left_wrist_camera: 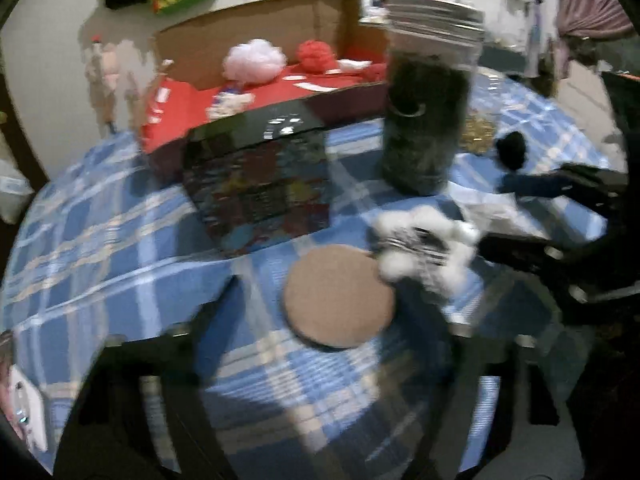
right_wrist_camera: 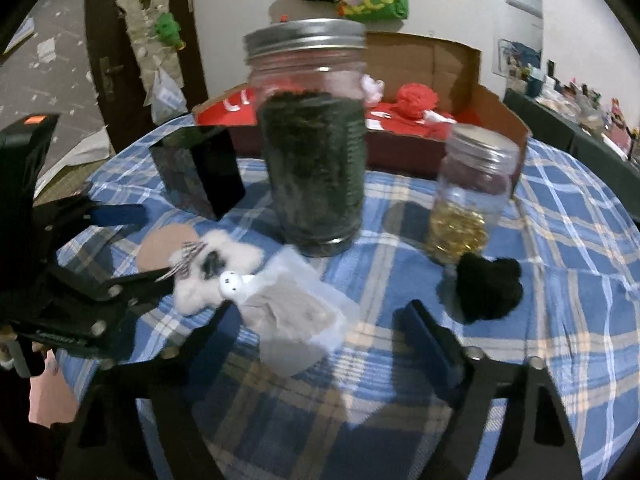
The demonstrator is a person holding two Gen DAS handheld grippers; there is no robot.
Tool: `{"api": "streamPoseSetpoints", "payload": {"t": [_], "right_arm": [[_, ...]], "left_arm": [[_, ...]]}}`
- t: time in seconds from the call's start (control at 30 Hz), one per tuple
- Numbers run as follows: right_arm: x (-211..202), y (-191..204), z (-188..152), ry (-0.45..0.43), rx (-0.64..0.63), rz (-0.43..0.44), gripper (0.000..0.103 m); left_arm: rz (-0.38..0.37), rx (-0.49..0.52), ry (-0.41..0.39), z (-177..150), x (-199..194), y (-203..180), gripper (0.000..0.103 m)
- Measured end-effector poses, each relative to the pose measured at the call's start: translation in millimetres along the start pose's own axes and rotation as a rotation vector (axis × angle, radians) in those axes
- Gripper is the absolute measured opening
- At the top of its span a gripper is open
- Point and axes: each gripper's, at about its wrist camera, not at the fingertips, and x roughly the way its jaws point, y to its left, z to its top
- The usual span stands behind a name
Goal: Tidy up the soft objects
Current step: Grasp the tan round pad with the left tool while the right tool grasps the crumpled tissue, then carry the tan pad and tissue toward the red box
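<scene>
Lying on the blue plaid tablecloth (right_wrist_camera: pixel 560 216), left to right: a round tan cork coaster (left_wrist_camera: pixel 338 294), a white fluffy plush toy with zebra stripes (right_wrist_camera: pixel 212 268), a clear plastic pouch (right_wrist_camera: pixel 296 312), a tall lidded glass jar of dark green filling (right_wrist_camera: pixel 314 140), and a black fuzzy pom-pom (right_wrist_camera: pixel 488 284). The left gripper (right_wrist_camera: pixel 132 244) stands parted, straddling the plush without pressing it. The right gripper (right_wrist_camera: pixel 320 332) gapes over the pouch, holding nothing.

Two lidded jars are standing on the checked cloth: a tall dark-filled jar (right_wrist_camera: pixel 316 140) and a smaller gold-filled jar (right_wrist_camera: pixel 470 196). Two puffs are sitting in the cardboard box, a pale puff (left_wrist_camera: pixel 254 60) and a red puff (left_wrist_camera: pixel 316 55). One cork disc (left_wrist_camera: pixel 338 294), one black pom-pom (right_wrist_camera: pixel 490 288) and one clear bag (right_wrist_camera: pixel 296 312) are lying nearby.
</scene>
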Motion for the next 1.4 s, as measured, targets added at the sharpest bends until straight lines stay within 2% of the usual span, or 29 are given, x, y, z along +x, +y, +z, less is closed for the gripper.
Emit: {"api": "streamPoseSetpoints", "payload": {"t": [0.03,0.07,0.13,0.17,0.23,0.43,0.57,0.83,1.03,1.4], "right_arm": [[0.2,1.7,0.2,-0.005,-0.009,0.013,0.048],[-0.2,2.1,0.2,-0.01,-0.01,0.033,0.037],[-0.9,2.7,0.3,-0.015,-0.02,0.056,0.028],[-2.0,2.9,0.1,-0.018,-0.023,0.067,0.026],[-5.0,1.9,-0.1,-0.023,-0.013,0.092,0.025],[-20.5,0.0,2.5,-0.07,-0.01,0.079,0.025],[-31.8,-0.9,6.8,-0.103,-0.015,0.07,0.025],[-38.8,0.7,12.1,-0.125,-0.028,0.069,0.025],[-38.6,-1.0,10.8,-0.125,-0.025,0.069,0.025],[-39.8,0.0,8.5,-0.128,-0.033,0.071,0.025]], "left_arm": [[-0.026,-0.003,-0.004,-0.7,-0.4,-0.1,0.051],[-0.031,-0.003,-0.01,-1.1,-1.8,-0.7,0.05],[-0.03,-0.001,-0.014,-2.3,-4.1,-2.6,0.047],[-0.033,-0.008,-0.019,-2.9,-6.0,-2.4,0.046],[-0.04,-0.03,-0.021,-4.1,-10.2,-0.5,0.046],[-0.023,-0.052,-0.081,0.6,-32.8,5.5,0.045],[-0.089,-0.071,-0.11,7.6,-42.3,1.4,0.045],[-0.154,-0.041,-0.12,20.3,-35.9,-20.8,0.045],[-0.176,-0.049,-0.116,21.3,-32.6,-23.5,0.045],[-0.175,-0.047,-0.129,25.6,-36.1,-22.1,0.045]]}}
